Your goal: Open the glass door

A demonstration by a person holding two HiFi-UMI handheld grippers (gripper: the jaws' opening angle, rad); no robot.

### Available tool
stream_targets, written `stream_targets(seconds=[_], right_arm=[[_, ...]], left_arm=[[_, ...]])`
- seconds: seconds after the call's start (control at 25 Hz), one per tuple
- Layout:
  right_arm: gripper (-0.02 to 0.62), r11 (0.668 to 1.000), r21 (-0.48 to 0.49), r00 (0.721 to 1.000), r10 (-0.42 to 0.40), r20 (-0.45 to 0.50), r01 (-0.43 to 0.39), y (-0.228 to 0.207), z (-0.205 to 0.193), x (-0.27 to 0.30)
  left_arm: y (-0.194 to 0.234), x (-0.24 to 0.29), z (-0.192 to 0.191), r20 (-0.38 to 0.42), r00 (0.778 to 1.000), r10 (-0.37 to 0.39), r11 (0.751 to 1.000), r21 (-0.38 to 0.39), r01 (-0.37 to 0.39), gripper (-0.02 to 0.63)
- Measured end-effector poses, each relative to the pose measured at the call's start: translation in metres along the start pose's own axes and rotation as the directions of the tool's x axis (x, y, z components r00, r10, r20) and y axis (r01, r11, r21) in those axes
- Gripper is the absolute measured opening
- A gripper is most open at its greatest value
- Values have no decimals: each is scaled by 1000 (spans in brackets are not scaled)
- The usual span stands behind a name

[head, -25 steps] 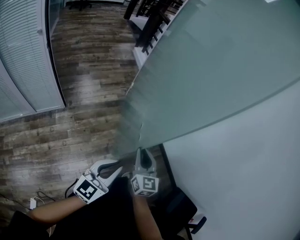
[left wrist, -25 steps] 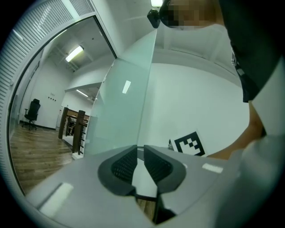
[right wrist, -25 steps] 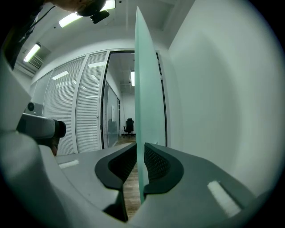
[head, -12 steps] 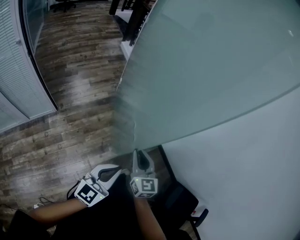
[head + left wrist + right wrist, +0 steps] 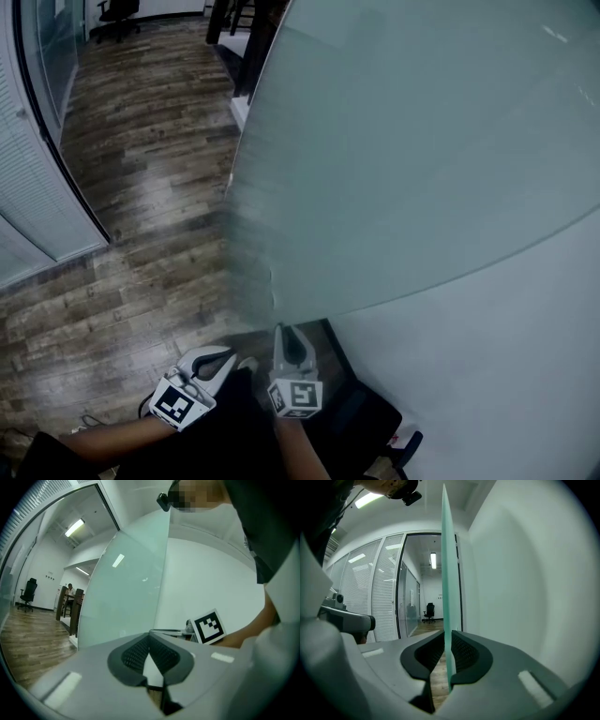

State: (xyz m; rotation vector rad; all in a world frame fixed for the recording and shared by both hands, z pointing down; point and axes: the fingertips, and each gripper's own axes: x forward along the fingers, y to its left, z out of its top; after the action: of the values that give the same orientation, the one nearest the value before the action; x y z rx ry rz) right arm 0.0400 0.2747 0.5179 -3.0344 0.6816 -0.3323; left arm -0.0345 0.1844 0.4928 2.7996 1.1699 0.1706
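The frosted glass door [image 5: 403,150] fills the upper right of the head view, and its free edge runs down to my right gripper [image 5: 278,331]. In the right gripper view the thin green edge of the glass door [image 5: 446,573] stands upright between the two pads, and the right gripper [image 5: 446,637] is shut on it. My left gripper [image 5: 236,362] hangs just left of the right one, apart from the glass. The left gripper [image 5: 149,637] has its tips touching and holds nothing. In its view, the door pane [image 5: 126,597] rises ahead.
Dark wood floor [image 5: 141,187] spreads to the left. A glazed partition with blinds [image 5: 28,216] lines the left side. A white wall [image 5: 487,375] stands close behind the door. An office chair [image 5: 117,9] and dark furniture [image 5: 234,28] are far down the room.
The door's free edge has swung further out over the wood floor with my right gripper still clamped on it. My left gripper has travelled alongside.
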Motion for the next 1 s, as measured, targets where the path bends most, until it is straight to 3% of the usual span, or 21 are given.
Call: stream_targets(seconds=[0.36, 0.68, 1.0], right_arm=[[43, 999, -30, 999, -29, -27, 28, -45, -5, -4], [44, 1000, -24, 1000, -5, 28, 6, -72, -1, -6], [44, 999, -38, 1000, 14, 20, -13, -96, -5, -8]], left_arm=[[-9, 54, 16, 25, 998, -51, 999, 12, 51, -2], [-11, 95, 24, 38, 998, -48, 999, 18, 47, -2], [-18, 127, 24, 43, 999, -33, 999, 19, 32, -2]])
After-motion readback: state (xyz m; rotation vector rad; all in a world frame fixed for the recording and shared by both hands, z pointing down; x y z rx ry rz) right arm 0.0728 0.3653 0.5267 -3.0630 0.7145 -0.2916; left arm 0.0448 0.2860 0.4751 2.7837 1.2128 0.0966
